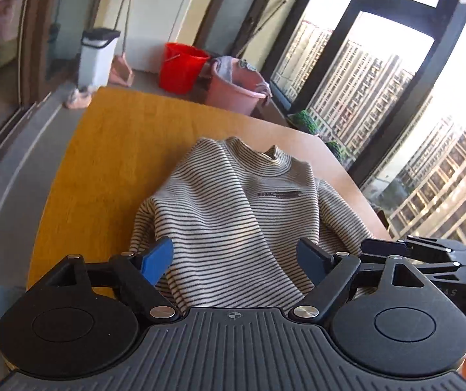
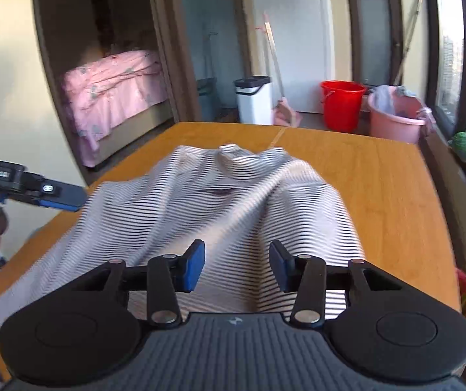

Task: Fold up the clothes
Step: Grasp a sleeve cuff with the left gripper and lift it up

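On the wooden table [image 2: 379, 176], a striped sweater [image 1: 233, 208] is lying front up, its collar pointing toward the far edge and its hem trailing off toward the near edge beneath both grippers. A small dark printed mark is showing across the chest. The fabric is rumpled rather than flat, with a raised ridge running down the middle in the right wrist view, where the cloth is blurring.

The left gripper [image 1: 234, 259] is hanging over the lower part of the sweater with its blue pads spread wide; nothing is being pinched between them, and the striped cloth is showing in the gap. Whether the pads are brushing the fabric below cannot be told.

The right gripper [image 2: 237, 265] is sitting over the sweater's hem near the near edge, its jaws parted about halfway, with the ridge of cloth running into the gap between them. The pads are not pressing on it. In the left wrist view this right gripper is reaching in from the right, low beside the sweater's right side; in the right wrist view the left gripper is coming in from the left, its blue tip just beside the sweater's left shoulder area.

Beyond the table's far edge, a red bucket [image 2: 342, 104], a pink basin [image 2: 396, 120] and a white bin [image 2: 254, 101] are standing on the floor.
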Action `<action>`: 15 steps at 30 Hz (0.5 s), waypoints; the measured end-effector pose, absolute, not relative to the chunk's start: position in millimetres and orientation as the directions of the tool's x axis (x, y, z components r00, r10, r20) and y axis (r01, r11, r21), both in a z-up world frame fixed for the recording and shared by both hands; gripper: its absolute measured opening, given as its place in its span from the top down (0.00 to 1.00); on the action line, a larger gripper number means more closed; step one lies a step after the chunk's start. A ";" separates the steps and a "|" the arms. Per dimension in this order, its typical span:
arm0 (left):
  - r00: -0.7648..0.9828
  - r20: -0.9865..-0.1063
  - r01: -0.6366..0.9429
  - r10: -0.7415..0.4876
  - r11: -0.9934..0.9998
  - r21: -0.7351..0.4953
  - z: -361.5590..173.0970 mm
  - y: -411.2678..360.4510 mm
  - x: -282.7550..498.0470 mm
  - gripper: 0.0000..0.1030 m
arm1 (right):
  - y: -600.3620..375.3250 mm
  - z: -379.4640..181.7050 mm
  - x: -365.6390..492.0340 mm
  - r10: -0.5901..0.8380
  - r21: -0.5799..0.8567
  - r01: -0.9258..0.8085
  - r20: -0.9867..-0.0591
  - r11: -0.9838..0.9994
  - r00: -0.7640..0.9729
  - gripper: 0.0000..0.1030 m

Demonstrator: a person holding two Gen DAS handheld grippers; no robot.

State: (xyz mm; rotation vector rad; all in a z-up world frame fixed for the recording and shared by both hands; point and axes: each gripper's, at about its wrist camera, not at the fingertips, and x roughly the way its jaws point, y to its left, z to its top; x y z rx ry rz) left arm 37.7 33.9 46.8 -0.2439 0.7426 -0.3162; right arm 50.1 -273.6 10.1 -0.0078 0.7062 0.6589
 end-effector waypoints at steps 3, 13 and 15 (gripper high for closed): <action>0.708 -0.608 0.311 -0.358 0.932 -0.185 53.8 14.7 21.4 0.06 | -252.1 7.0 34.7 0.645 0.302 -0.625 -0.624 0.720 0.442 0.60; 0.740 -0.560 0.448 -0.372 0.894 0.000 55.2 1.5 -3.6 0.00 | -216.3 27.6 10.7 0.685 0.259 -0.702 -0.588 0.664 0.430 0.96; 0.753 -0.553 0.465 -0.357 0.883 0.064 52.7 -4.9 -8.3 0.00 | -227.3 57.3 11.0 0.697 0.244 -0.696 -0.519 0.675 0.494 0.96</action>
